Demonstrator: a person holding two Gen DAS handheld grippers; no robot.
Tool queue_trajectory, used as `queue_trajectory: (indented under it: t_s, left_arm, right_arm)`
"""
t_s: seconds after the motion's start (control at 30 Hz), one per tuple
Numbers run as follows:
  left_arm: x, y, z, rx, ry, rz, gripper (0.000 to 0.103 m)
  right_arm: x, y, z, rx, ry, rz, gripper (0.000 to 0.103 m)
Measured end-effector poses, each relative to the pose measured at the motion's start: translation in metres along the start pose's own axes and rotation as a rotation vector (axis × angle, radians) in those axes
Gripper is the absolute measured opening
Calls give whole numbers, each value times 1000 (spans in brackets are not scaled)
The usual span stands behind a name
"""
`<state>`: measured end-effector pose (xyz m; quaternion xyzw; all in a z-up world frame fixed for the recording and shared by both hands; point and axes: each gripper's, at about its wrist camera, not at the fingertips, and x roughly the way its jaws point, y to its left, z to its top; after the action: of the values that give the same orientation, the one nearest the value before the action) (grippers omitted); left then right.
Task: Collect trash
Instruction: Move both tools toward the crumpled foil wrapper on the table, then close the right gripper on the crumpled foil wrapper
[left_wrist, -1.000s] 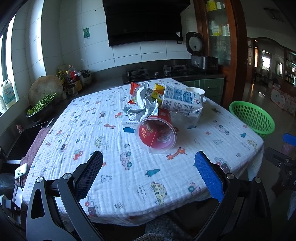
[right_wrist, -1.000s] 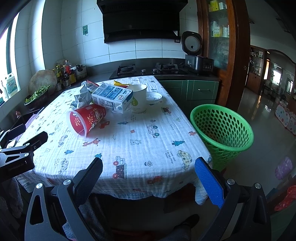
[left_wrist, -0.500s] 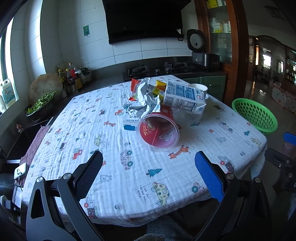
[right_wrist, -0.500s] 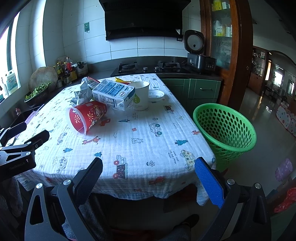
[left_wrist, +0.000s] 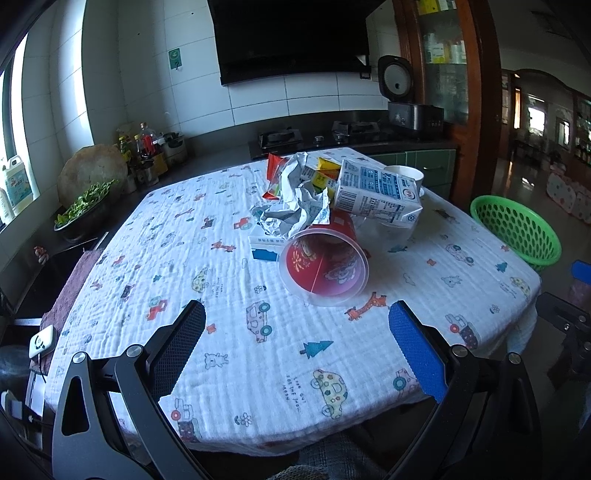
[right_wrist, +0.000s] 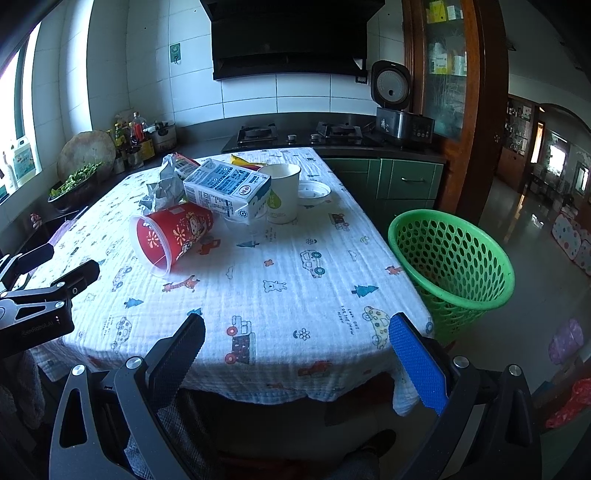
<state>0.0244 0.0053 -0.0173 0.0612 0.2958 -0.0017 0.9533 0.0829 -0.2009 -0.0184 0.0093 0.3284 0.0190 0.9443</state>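
Note:
A pile of trash lies mid-table: a red plastic cup (left_wrist: 325, 269) on its side, crumpled silver foil (left_wrist: 295, 206), a white and blue milk carton (left_wrist: 376, 192), red and yellow wrappers (left_wrist: 275, 173), a small blue and white box (left_wrist: 264, 245) and a white paper cup (right_wrist: 282, 192). A green mesh basket (right_wrist: 450, 254) stands on the floor right of the table. My left gripper (left_wrist: 295, 339) is open and empty, a short way before the red cup. My right gripper (right_wrist: 295, 350) is open and empty at the table's near edge, left of the basket.
The table wears a white cloth with cartoon prints (right_wrist: 288, 280). A small white dish (right_wrist: 314, 190) sits behind the paper cup. A counter with a stove (right_wrist: 299, 134), a rice cooker (right_wrist: 397, 107), bottles and a bowl of greens (left_wrist: 83, 206) runs behind and left.
Both grippers have moved forward toward the table, so the trash pile and the basket look larger. Nothing on the table has moved. Both stay open.

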Motion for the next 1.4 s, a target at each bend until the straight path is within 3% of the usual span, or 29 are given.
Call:
queue_trajectory:
  t_s: [0.9, 1.4]
  left_arm:
    - [29, 10, 14, 2, 35, 21, 98]
    - [56, 27, 36, -2, 42, 39, 98]
  right_arm:
    - [27, 10, 16, -41, 18, 30, 97]
    - [56, 15, 44, -73, 32, 52, 97]
